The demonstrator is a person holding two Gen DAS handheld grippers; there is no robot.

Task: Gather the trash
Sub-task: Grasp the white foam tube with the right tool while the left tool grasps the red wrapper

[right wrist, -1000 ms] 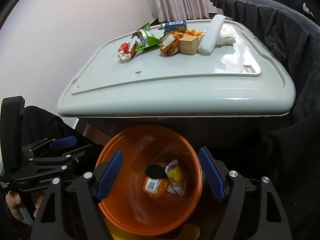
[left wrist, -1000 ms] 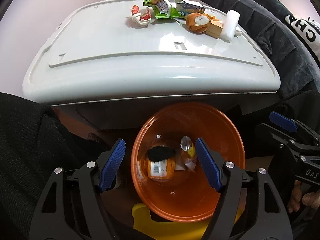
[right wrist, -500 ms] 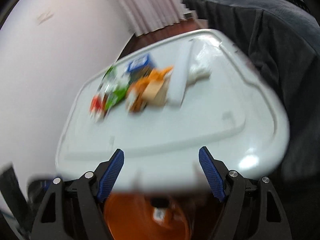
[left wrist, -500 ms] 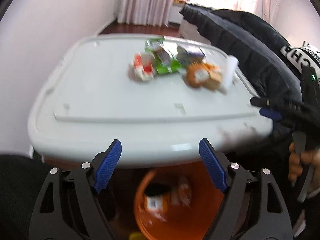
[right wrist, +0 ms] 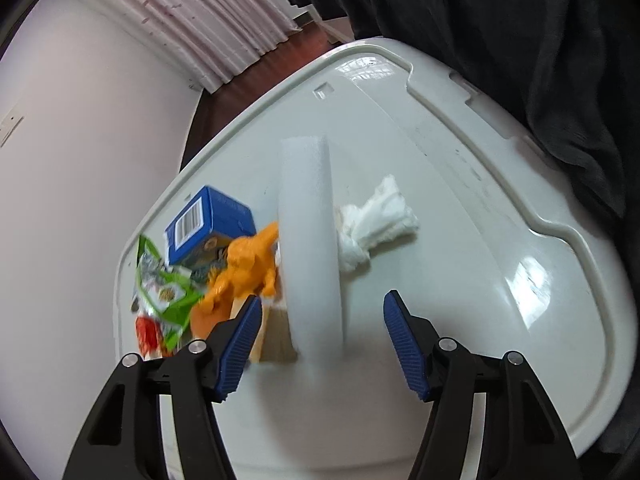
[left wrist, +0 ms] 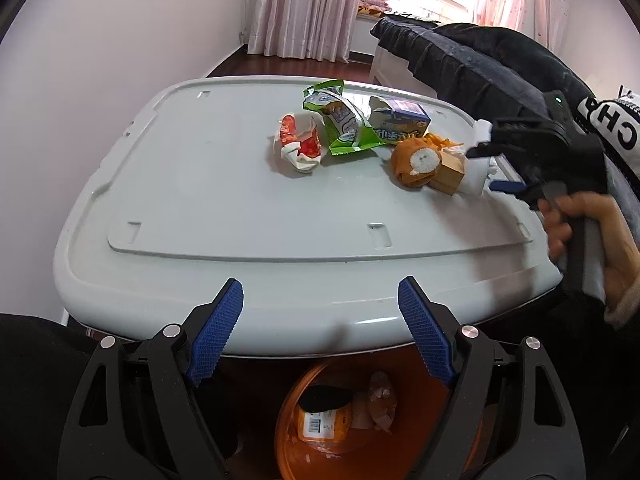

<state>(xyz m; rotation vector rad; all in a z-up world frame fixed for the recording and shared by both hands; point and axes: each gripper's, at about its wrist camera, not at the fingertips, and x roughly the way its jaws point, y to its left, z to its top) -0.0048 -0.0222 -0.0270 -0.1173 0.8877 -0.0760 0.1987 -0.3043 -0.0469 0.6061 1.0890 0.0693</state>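
Left gripper fingers wide apart, empty; right gripper fingers closing.

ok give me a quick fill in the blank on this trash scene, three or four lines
1. The crumpled white tissue lies on the pale grey plastic lid beside the long white ____ block.
2. The round bin below the lid's front edge is ____ in colour.
3. The box with a barcode next to the green snack bag is ____.
4. The right gripper is closing, with the white block's near end between its jaws, while the left gripper holds ____.

Missing words: foam; orange; blue; nothing
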